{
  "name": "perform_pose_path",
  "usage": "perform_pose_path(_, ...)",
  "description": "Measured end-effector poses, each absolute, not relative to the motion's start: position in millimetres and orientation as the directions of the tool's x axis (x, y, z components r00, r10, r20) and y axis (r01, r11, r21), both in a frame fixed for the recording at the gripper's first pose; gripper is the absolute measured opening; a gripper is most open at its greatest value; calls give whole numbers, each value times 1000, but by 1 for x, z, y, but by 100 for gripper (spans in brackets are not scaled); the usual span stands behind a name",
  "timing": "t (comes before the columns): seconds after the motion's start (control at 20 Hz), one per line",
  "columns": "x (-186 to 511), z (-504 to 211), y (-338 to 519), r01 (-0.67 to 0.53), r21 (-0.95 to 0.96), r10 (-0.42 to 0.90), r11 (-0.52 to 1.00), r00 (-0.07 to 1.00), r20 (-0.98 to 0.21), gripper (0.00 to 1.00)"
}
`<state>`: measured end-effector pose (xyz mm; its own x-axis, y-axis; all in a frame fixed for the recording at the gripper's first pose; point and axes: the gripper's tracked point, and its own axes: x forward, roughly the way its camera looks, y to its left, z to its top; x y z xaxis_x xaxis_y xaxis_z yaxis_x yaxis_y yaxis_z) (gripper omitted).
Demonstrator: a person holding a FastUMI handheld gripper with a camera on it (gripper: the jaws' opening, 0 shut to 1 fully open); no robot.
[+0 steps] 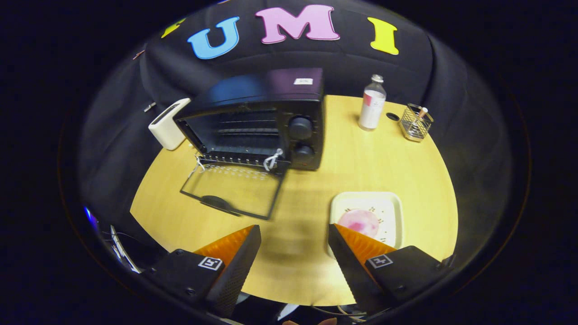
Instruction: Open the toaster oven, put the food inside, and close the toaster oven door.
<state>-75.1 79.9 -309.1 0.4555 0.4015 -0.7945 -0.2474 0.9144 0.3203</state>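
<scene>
The gripper (294,237) is nearest, low in the frame, its two fingers spread wide with nothing between them but bare table (307,180). The right finger partly covers the near left corner of a pale tray (388,203) at lower right of centre. On the tray lies the food (360,222), a round pink piece, just ahead of and touching the outline of the right fingertip; whether the finger really touches it cannot be told.

The oven (266,122) stands at upper centre-left, beyond the fingers. Its door (232,189) is dropped fully open and lies flat on the table toward the camera, with white ties at both hinge ends. The cavity looks empty, its rack bars visible.

A white box (168,124) sits just left of the oven. A bottle (372,104) and a wire basket (415,122) stand at upper right, well apart from the tray.

The opening step looks done; fetching the food is in hand. The next move calls for shifting the open fingers rightward to straddle the pink piece, closing gently, then carrying it left over the flat door into the cavity.
</scene>
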Motion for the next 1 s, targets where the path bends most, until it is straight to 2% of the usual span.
perform_pose_path(0.3, -57, -341, -10, -221, 333, 391, 917, 320, -863, 99)
perform_pose_path(0.55, -41, -384, -57, -112, 394, 408, 912, 181, -895, 98)
perform_pose_path(0.65, -31, -405, -62, -77, 423, 430, 903, 133, -893, 93)
perform_pose_path(0.7, -29, -416, -62, -70, 436, 441, 897, 111, -891, 87)
perform_pose_path(0.75, -28, -425, -62, -75, 449, 454, 890, 87, -887, 85)
perform_pose_path(1.0, -29, -459, -58, -126, 485, 488, 866, -7, -873, 56)
